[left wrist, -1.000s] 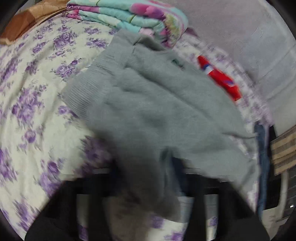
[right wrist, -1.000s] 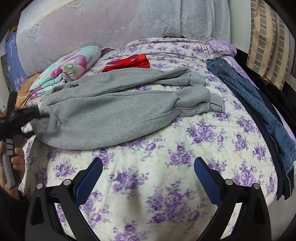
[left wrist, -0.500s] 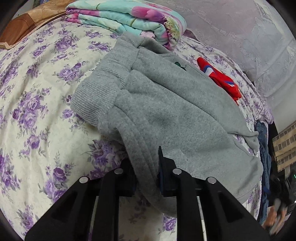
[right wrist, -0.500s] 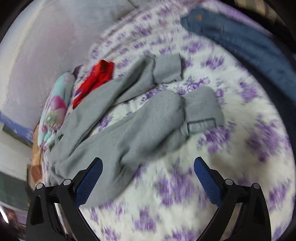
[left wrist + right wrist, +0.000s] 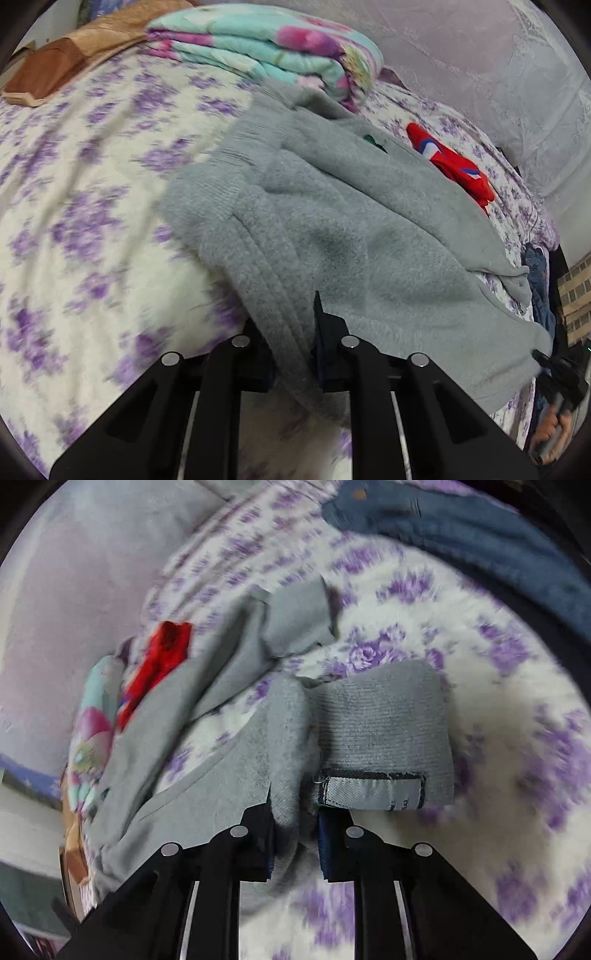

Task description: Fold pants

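Note:
Grey fleece sweatpants (image 5: 351, 236) lie stretched across a purple-flowered bed (image 5: 85, 206). My left gripper (image 5: 291, 347) is shut on the pants' edge near the ribbed waistband. In the right wrist view my right gripper (image 5: 295, 834) is shut on the grey pants (image 5: 207, 782) at a leg end, beside the ribbed ankle cuff (image 5: 384, 734) with its sewn label. The other leg (image 5: 291, 620) lies further off. The right gripper also shows small at the far right of the left wrist view (image 5: 554, 369).
A folded floral quilt (image 5: 266, 55) and a brown cushion (image 5: 55, 62) lie at the bed's head. A red garment (image 5: 454, 166) lies beyond the pants. Blue jeans (image 5: 461, 535) lie along the bed's edge. A pale headboard cover (image 5: 480, 66) stands behind.
My right gripper moved in on the leg end near the cuff and shut on it. My left gripper keeps its hold on the waist edge; the pants shifted slightly.

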`<state>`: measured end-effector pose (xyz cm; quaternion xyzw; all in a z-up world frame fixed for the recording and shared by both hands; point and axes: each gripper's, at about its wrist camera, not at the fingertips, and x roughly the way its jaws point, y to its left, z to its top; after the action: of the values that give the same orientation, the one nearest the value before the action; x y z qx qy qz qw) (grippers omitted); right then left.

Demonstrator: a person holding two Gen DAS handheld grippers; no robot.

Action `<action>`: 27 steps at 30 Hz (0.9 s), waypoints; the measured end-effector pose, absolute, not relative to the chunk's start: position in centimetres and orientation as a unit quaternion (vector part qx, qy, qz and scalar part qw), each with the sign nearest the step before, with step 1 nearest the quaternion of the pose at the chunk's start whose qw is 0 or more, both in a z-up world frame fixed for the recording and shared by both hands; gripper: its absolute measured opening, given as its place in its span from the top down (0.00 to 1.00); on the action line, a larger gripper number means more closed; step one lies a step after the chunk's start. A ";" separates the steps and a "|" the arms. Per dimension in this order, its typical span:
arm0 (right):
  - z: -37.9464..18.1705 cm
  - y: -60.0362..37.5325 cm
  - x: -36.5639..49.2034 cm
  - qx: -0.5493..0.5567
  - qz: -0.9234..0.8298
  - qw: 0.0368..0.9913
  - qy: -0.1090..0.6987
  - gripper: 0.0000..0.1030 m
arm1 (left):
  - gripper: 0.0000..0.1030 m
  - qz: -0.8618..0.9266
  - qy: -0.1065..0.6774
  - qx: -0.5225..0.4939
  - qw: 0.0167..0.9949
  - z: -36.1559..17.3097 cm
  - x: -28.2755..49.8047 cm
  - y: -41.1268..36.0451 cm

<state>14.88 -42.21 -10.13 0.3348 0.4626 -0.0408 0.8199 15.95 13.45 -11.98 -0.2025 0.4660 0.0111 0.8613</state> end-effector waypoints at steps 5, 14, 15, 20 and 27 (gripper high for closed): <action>-8.0 -40.6 7.9 0.287 -0.026 0.841 0.459 0.81 | 0.87 -0.013 0.462 -0.218 0.860 -10.5 10.4 15.8; -12.9 -39.9 6.5 0.204 -0.066 0.823 0.526 0.37 | 0.70 -0.011 0.491 -0.179 0.852 -12.2 9.2 15.6; -12.1 -39.9 6.0 0.192 -0.072 0.826 0.525 0.37 | 0.68 -0.007 0.486 -0.165 0.858 -11.4 8.6 15.7; -5.9 -41.9 5.2 0.110 -0.140 0.857 0.484 0.27 | 0.51 0.028 0.443 -0.119 0.888 -5.7 7.2 16.6; -3.5 -46.6 18.9 0.159 -0.028 0.874 0.459 0.26 | 0.43 -0.039 0.474 -0.082 0.876 -4.1 18.8 12.6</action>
<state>18.87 -46.61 -3.53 0.1593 0.4588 -0.0282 0.8737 18.82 12.65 -4.08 -0.0817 0.4737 -0.0389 0.8760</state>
